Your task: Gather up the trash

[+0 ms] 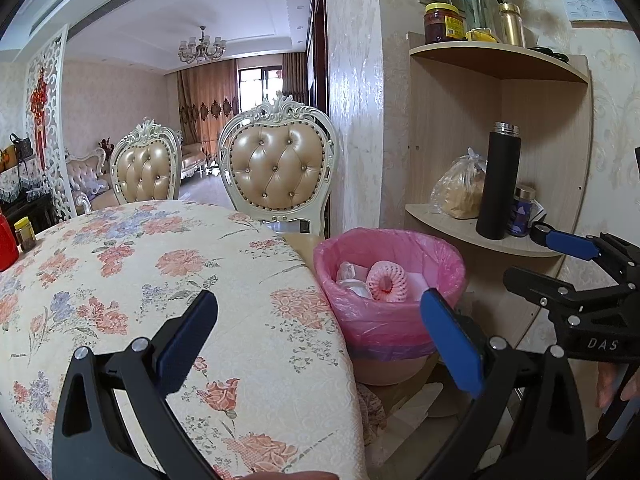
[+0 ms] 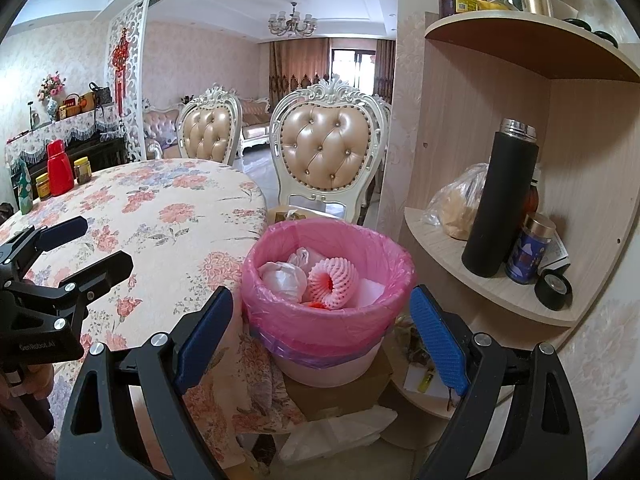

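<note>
A: What carries the scene?

B: A round table (image 2: 168, 216) under a cream cloth printed with pink and lilac flowers, in a dining room with pale patterned wallpaper, a chandelier (image 2: 293, 23) and curtained windows beyond.

A: Seating?

B: Two tufted tan chairs (image 2: 326, 152) with carved white frames stand at the table's far edge.

A: And on the table?

B: At its far left edge, one red flask (image 2: 60, 168) and two small yellow-lidded jars (image 2: 82, 170).

A: Where is the trash?

B: In one bin (image 2: 328, 280) lined with a pink bag, just off the table's right edge, beside a corner shelf (image 2: 480, 280). Inside lie one pink foam fruit net (image 2: 332, 280) and crumpled white wrappers (image 2: 282, 274); their count is unclear.

A: The shelf?

B: Its middle tier holds one black thermos (image 2: 500, 200), one bagged brown bundle, one blue tin (image 2: 530, 254) and one roll of black tape (image 2: 554, 289).

A: The tools?

B: The left hand-held gripper (image 1: 320, 340) hovers over the table's right edge, jaws spread wide, holding nothing. The right hand-held gripper (image 2: 322, 340) hangs before the bin, jaws equally wide and holding nothing.
</note>
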{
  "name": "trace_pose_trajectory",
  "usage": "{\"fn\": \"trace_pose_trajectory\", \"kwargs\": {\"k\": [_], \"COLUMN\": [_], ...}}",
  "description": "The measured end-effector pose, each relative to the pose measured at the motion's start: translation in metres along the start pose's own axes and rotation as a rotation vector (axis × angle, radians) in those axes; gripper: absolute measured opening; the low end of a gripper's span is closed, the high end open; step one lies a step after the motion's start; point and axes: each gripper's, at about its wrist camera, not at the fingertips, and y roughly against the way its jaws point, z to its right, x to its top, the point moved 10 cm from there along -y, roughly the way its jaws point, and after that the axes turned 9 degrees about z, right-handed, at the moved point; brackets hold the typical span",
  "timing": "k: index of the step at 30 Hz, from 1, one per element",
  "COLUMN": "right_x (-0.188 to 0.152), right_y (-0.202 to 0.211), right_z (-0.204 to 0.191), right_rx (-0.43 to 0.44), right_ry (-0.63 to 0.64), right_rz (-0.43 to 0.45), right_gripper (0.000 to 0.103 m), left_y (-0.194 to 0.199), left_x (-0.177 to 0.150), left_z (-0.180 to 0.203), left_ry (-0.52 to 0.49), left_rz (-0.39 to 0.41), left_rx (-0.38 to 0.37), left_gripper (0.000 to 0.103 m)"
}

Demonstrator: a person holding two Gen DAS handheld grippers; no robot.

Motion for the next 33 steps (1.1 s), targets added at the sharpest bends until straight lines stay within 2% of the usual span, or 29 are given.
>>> {"fn": "trace_pose_trajectory", "kwargs": {"k": [18,27,33], "right_x": [-0.0002,-0.0009,-0.0023], "right_y": [0.0006,0.0002,-0.0007], "right_z": [-0.001,-0.0009,-0.0007], "right_rx": [0.0,0.003,0.004], "right_ry": [-0.002,-0.002,-0.002], "right_rz": [0.0,0.0,-0.001], "right_gripper": [0.085,0.085,0.085], "left_y": [0.0002,-0.0019,-0.0034], "left_x": [-0.0004,-0.0046,-0.0076], "left_z": [0.0042,0.0071,0.0017], "left_ry": [0.0,0.01,0.014], "left_rz": [0.001,-0.009,-0.012], "left_rx": [-0.007,-0.038,-0.014], "left_gripper": [0.098,0.098,0.098]}}
